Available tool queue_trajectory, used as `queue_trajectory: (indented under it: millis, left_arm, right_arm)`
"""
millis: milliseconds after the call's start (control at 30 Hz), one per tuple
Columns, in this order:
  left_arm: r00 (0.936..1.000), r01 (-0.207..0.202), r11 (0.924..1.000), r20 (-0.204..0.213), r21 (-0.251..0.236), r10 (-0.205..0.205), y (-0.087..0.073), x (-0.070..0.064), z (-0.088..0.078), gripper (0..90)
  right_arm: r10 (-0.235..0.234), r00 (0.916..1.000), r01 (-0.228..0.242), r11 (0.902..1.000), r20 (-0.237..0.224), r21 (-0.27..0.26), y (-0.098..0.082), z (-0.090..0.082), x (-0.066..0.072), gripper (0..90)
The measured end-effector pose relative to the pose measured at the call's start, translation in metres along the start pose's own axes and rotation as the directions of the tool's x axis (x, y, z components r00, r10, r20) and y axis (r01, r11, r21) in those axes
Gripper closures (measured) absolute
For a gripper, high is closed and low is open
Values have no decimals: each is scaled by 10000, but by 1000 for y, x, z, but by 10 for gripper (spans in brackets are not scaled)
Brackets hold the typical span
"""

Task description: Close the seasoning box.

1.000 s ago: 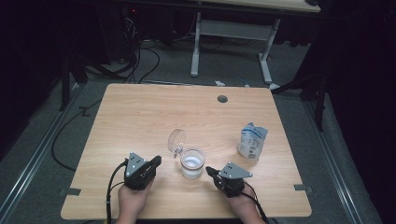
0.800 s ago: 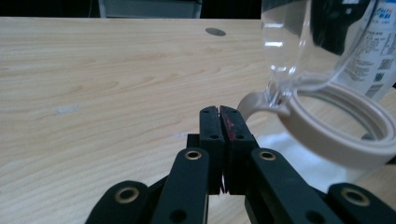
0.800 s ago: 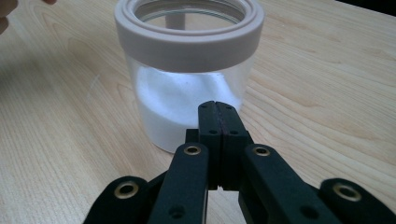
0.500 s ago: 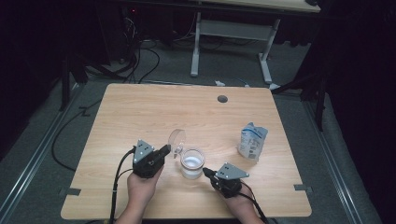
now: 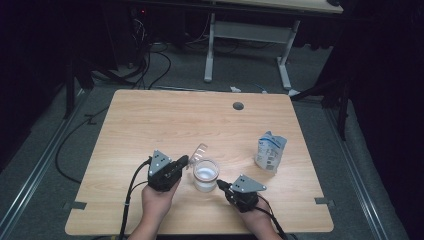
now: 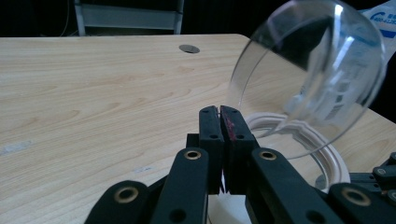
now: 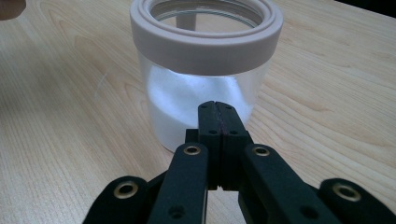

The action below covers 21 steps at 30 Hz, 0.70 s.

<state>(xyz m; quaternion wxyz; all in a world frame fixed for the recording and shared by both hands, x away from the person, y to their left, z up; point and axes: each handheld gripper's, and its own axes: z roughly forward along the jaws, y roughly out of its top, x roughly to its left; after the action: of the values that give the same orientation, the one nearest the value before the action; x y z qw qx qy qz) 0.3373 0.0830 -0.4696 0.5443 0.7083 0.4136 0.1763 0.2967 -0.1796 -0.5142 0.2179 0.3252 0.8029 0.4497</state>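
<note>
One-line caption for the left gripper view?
Shut left gripper pinches the clear domed lid, tilted above the jar's pale rim.

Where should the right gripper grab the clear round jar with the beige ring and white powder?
Probably the beige ring: one jaw inside the open mouth, one outside, from above on the right gripper's side. The round body looks wide for a side pinch, and the tilted clear lid leans over the opposite side.
</note>
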Motion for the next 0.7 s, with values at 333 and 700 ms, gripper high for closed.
queue_trajectory:
  millis: [333, 700]
  left_arm:
    - [9970, -519, 9983, -567, 267, 533, -16, 0, -3, 884]
    - [9931, -944, 9892, -592, 1124, 1015, -45, 7, 14, 899]
  right_arm:
    - [-12, 10000, 12, 10000, -6, -33, 0, -1, 0, 899]
    - [316, 9993, -318, 9995, 222, 82, -4, -4, -9, 899]
